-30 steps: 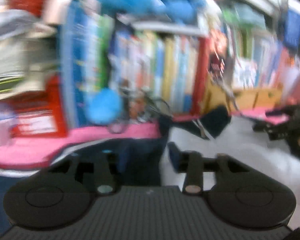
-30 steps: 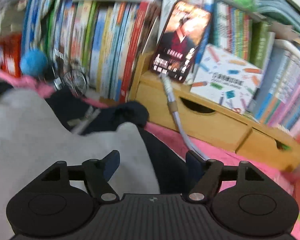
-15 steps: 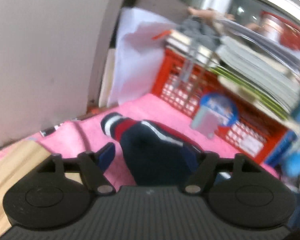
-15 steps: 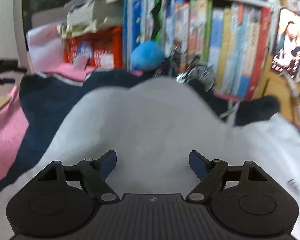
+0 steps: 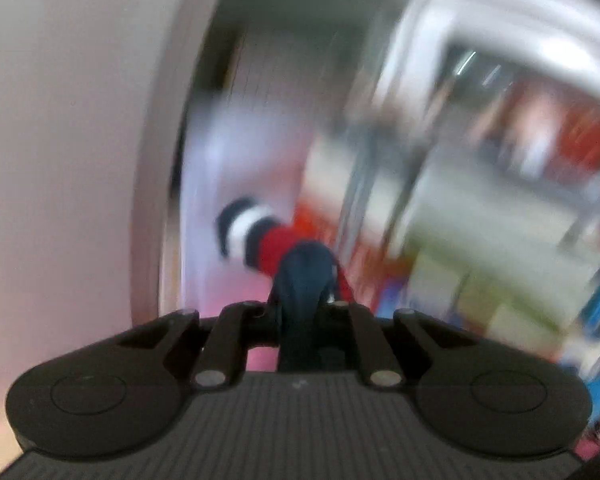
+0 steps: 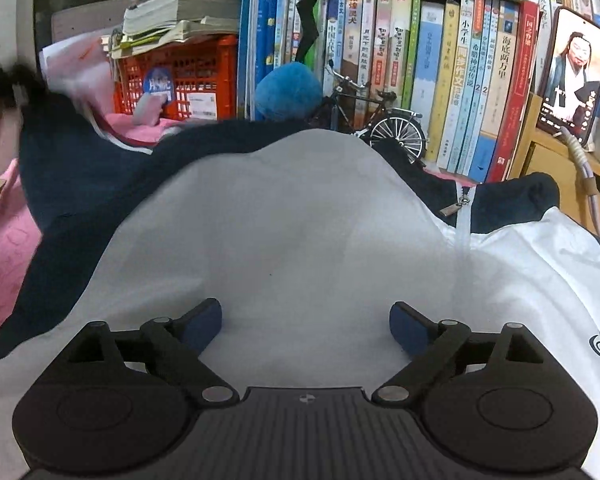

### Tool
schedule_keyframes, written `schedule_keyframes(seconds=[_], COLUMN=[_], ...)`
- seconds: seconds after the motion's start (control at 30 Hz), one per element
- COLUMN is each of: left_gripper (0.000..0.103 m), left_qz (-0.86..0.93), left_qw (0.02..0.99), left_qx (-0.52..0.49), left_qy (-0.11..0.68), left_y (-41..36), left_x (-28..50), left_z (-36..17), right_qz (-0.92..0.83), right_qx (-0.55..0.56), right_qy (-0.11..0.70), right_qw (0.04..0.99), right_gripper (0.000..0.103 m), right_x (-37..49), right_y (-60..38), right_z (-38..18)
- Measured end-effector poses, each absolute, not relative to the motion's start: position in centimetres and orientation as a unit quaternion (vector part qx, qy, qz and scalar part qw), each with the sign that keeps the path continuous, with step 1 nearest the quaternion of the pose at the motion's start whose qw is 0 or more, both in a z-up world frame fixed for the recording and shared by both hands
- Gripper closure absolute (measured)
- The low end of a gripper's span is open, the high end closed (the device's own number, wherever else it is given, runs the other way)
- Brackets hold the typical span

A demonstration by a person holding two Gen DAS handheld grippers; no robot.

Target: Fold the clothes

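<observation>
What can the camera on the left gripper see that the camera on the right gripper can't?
Only the left view shows the left gripper, which has just closed on the navy sleeve with a red and white striped cuff.

Only the right view shows the open right gripper over the white jacket front, the row of upright books and the small model bicycle.

Both show the pink cloth underneath.

I see smooth, matt cloth on the white-and-navy jacket [image 6: 300, 220], with a small metal zipper pull [image 6: 452, 208]. The orange crate [image 6: 204, 76] looks like glossy plastic; the pink cover [image 6: 4, 256] looks soft.
</observation>
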State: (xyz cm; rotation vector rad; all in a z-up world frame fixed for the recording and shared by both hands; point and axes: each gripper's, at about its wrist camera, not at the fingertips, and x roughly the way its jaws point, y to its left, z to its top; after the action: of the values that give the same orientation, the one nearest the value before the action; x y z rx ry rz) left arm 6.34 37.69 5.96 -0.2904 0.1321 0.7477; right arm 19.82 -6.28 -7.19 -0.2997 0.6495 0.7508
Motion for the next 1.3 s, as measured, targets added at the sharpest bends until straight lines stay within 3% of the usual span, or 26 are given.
schedule_keyframes(seconds=[0.07, 0.17, 0.43, 0.57, 0.6, 0.73, 0.77, 1.13, 1.3], left_gripper=[0.09, 0.09, 0.089, 0.072, 0.072, 0.042, 0.038, 0.032, 0.032], left_qz=[0.361, 0.381, 0.427, 0.432, 0.433, 0.437, 0.434, 0.344, 0.183], left_qw=[0.927, 0.916, 0.864, 0.839, 0.836, 0.836, 0.839, 0.894, 0.943], left_qx=[-0.087, -0.054, -0.112, -0.092, -0.092, -0.107, -0.119, -0.173, -0.175], left_qy=[0.049, 0.115, 0.243, 0.317, 0.322, 0.315, 0.305, 0.227, 0.216], left_y=[37.6, 38.7, 41.2, 41.3, 41.3, 40.6, 40.5, 32.0, 21.3], left_x=[5.7, 6.5, 7.1, 8.2, 8.1, 6.5, 5.9, 3.2, 2.0], left_z=[7.5, 5.1, -3.1, -4.8, -5.0, -3.9, -3.3, 3.9, 5.7], right_qz=[0.355, 0.349, 0.34, 0.335, 0.335, 0.336, 0.336, 0.335, 0.316], right_qx=[-0.145, -0.139, -0.133, -0.121, -0.122, -0.119, -0.118, -0.117, -0.131], right_qy=[0.31, 0.314, 0.32, 0.322, 0.322, 0.323, 0.323, 0.323, 0.348], right_qw=[0.87, 0.872, 0.874, 0.877, 0.877, 0.876, 0.877, 0.877, 0.873], right_gripper=[0.009, 0.006, 0.001, 0.0, 0.0, 0.0, 0.0, 0.0, 0.004], right_x=[19.7, 19.8, 19.9, 19.9, 19.9, 19.9, 19.9, 19.9, 19.1], right_y=[-6.2, -6.1, -6.2, -6.3, -6.3, -6.3, -6.3, -6.3, -6.2], right_z=[-7.2, -7.3, -7.4, -7.5, -7.5, -7.5, -7.5, -7.5, -5.8])
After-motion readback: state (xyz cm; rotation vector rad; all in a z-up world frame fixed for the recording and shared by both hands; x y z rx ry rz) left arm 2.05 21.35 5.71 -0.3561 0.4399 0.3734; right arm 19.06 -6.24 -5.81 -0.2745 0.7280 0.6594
